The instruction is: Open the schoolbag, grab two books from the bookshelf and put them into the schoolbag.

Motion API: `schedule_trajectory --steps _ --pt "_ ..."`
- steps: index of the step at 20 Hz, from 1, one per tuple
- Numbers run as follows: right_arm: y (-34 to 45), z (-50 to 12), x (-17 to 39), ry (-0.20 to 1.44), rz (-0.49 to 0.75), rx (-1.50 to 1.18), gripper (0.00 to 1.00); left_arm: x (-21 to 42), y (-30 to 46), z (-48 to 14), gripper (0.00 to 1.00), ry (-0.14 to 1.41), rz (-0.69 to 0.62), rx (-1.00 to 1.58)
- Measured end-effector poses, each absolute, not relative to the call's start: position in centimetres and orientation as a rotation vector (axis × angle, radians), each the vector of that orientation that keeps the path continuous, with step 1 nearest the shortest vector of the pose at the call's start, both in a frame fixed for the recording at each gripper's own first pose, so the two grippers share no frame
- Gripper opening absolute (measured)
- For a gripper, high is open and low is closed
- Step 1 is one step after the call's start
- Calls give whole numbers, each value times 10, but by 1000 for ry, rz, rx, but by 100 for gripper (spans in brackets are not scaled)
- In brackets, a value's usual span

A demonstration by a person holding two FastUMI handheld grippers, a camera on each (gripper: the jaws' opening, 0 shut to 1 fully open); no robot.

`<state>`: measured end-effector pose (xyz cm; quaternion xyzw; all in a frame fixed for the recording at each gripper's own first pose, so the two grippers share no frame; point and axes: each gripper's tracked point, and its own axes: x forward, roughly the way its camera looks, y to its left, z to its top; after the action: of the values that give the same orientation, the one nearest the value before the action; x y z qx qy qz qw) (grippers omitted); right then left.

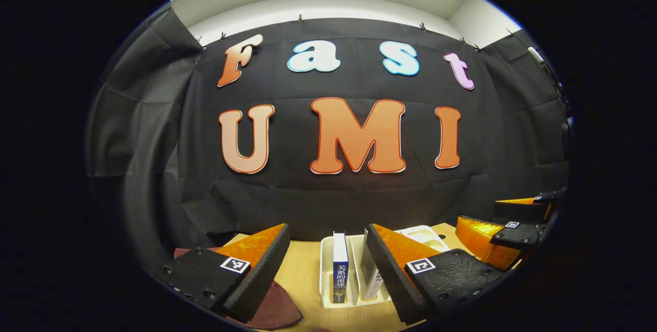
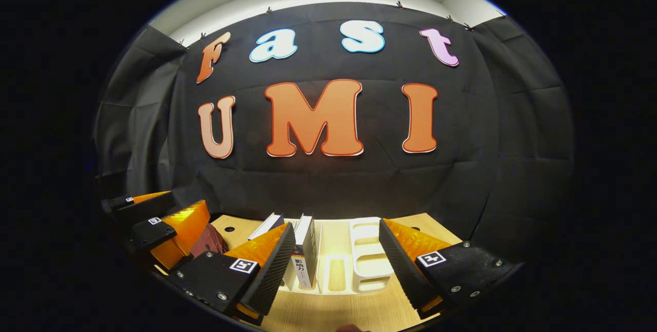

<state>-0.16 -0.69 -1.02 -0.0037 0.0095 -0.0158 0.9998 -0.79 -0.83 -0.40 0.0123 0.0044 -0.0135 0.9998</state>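
Black cloth drapes the back of the booth, and below it I see a pale wooden bench (image 1: pixel 303 275) carrying everything I work with.

From the left gripper view, my left gripper (image 1: pixel 328 265) hangs above the bench with its fingers spread wide and nothing between them. Framed in that gap stands a white bookshelf (image 1: pixel 326 270), a small rack with upright dividers. Two books stand in it: a blue-spined book (image 1: pixel 340 265) upright, and just beside it a white-spined book (image 1: pixel 370 275) leaning slightly, partly hidden behind the inner finger. A dark red schoolbag (image 1: pixel 279 309) lies on the bench at the lower left, mostly covered by the other finger; I cannot tell whether it is open. At the far right edge I see my right gripper (image 1: pixel 505 232), near the bookshelf's end.

From the right gripper view, my right gripper (image 2: pixel 336 265) also hovers with its fingers wide apart, holding nothing. The bookshelf (image 2: pixel 367 260) sits between them, its empty slots toward the middle and the two books at its left end, the white-spined book (image 2: pixel 307 260) nearest the finger. The schoolbag (image 2: pixel 209 242) shows at the left, beyond the left gripper (image 2: pixel 154 219).
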Motion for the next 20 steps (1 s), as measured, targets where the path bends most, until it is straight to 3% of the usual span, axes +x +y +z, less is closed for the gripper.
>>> schedule_trajectory --steps 20 --pt "10 -17 10 31 -2 -19 97 -1 10 -11 95 27 -12 23"
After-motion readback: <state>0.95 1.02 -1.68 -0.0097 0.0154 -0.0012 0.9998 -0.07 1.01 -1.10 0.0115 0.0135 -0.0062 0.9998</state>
